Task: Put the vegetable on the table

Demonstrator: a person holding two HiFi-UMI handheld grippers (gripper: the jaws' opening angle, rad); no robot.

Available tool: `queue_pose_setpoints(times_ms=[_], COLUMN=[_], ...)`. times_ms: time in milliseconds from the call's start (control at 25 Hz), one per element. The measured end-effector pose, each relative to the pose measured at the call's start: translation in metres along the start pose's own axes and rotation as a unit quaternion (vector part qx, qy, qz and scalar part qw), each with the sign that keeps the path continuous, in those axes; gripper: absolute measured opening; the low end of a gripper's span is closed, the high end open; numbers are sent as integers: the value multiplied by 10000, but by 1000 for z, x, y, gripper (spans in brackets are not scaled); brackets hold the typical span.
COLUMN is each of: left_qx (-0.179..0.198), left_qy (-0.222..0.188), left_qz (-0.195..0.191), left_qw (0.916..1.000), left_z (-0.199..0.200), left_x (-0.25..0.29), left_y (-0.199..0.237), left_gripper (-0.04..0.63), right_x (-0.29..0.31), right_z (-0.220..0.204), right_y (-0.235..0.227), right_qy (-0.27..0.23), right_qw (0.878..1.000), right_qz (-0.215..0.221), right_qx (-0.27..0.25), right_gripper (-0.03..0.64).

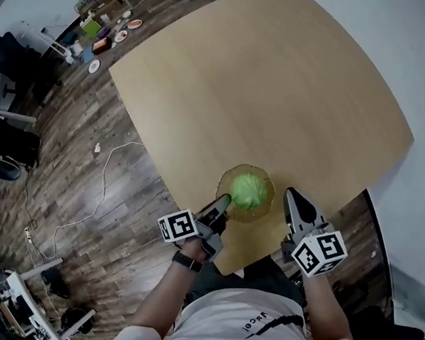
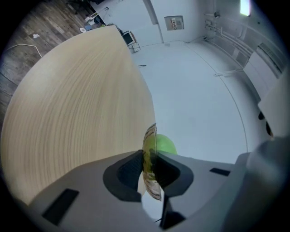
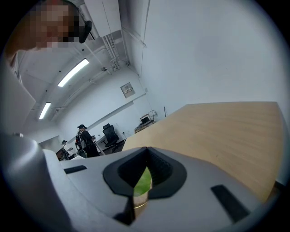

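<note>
Looking steeply down past a white shirt [image 1: 235,325] and a dark watch [image 1: 187,261] on the left wrist. Pinching the near-left rim of an amber glass bowl [image 1: 268,202] with the left gripper [image 1: 225,199], parted only by the thickness of the glass, with one pad pressed to each face of the rim. Holding the right gripper [image 1: 292,194] just to the right of the bowl, apart from it, closed tip to tip on nothing. Glimpsing through the slit behind those tips, in the right gripper view, only green leaf and a strip of amber rim.

Finding the vegetable [image 1: 249,190], a round pale-green leafy head, inside the bowl, filling its middle, not on bare wood. Seeing the bowl over the near corner of the light wooden table [image 1: 264,96], close to the edge. Cannot tell whether resting there or raised off the top.

Beyond the table's left edge, a dark plank floor [image 1: 87,153] with a thin white cable [image 1: 108,164] trailing across it. Further left, black office chairs [image 1: 6,56]. At the far top left, a cluster of small plates [image 1: 106,32] and coloured things. Farthest off, in the right gripper view, a person in dark clothes [image 3: 84,138] under ceiling strip lights [image 3: 72,72].
</note>
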State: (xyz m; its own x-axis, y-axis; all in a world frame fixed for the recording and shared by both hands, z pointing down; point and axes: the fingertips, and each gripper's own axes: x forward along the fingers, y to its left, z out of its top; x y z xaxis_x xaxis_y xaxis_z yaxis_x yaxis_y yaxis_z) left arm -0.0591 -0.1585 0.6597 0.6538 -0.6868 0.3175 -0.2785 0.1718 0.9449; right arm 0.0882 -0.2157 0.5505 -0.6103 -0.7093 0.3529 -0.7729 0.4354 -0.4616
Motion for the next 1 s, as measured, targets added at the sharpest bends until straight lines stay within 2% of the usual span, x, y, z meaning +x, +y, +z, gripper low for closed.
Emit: queue_pose_setpoints(times_ms=[200, 440, 1000], left_qx=[32, -99, -186], left_qy=[61, 117, 161], left_qz=[281, 416, 569], left_qw=[9996, 9990, 9981], left_z=[8, 7, 11], left_x=[19, 45, 89], left_y=[30, 55, 66], left_gripper=[63, 64, 66], right_x=[15, 30, 36], right_z=[-13, -19, -21], right_y=[-22, -41, -74], right_qy=[140, 253, 250], right_qw=[9998, 9996, 9988], right_qz=[-86, -115, -263], right_qx=[79, 87, 343], right_gripper=[14, 14, 14])
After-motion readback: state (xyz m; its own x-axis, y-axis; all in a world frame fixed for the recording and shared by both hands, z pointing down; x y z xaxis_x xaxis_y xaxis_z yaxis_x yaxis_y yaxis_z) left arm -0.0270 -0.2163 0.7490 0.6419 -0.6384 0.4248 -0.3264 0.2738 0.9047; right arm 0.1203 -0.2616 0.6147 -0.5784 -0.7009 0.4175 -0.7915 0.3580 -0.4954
